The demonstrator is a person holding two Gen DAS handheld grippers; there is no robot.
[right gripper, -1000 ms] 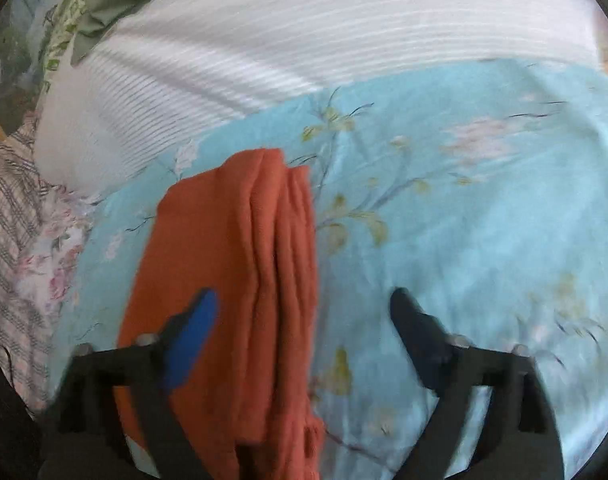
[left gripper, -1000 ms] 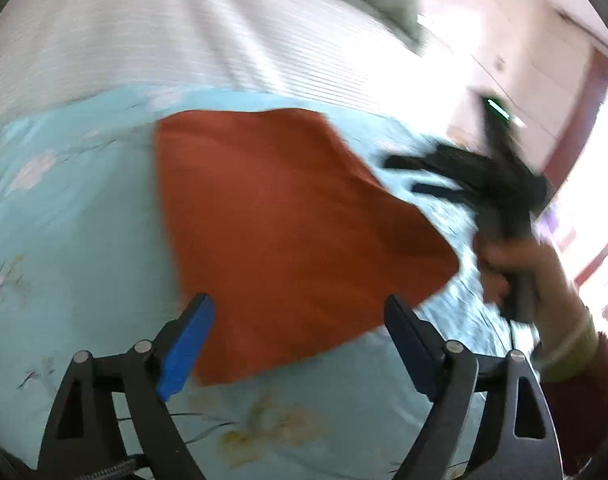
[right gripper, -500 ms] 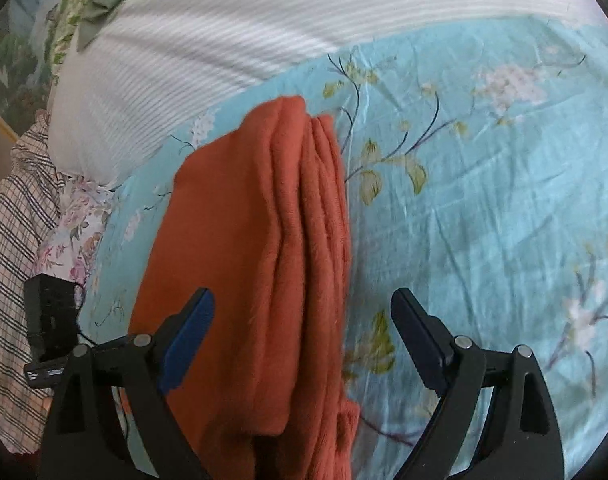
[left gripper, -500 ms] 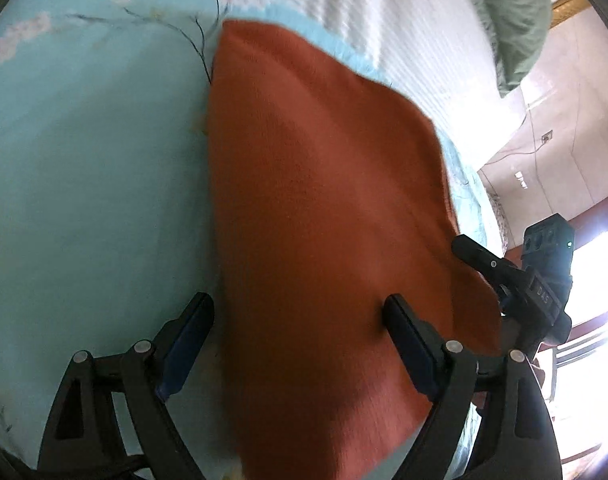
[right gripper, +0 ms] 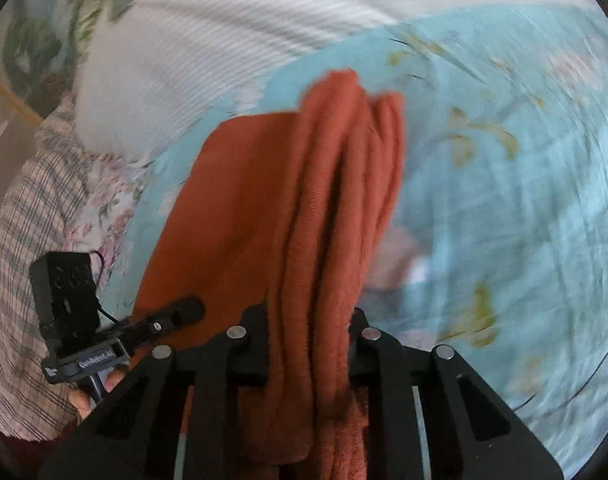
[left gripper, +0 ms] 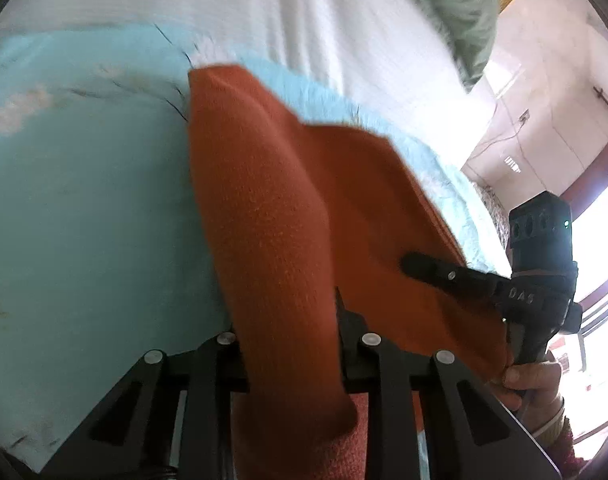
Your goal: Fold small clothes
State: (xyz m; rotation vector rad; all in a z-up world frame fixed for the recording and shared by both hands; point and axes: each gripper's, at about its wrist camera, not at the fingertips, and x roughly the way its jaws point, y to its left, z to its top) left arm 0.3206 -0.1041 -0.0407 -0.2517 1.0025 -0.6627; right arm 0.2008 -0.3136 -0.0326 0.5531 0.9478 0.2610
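A folded rust-orange knit garment lies on a light blue floral sheet. My left gripper is shut on the garment's near left edge, and the cloth bunches up between its jaws. In the right wrist view my right gripper is shut on the thick layered right edge of the same garment. The right gripper also shows in the left wrist view, and the left gripper shows in the right wrist view.
A white ribbed blanket lies beyond the blue sheet, with a green pillow at the far end. A plaid and floral cloth lies at the left. A wall and bright window are at the right.
Both grippers have moved in over the garment's side edges and closed on it. One second ago both were open and held back from the cloth.
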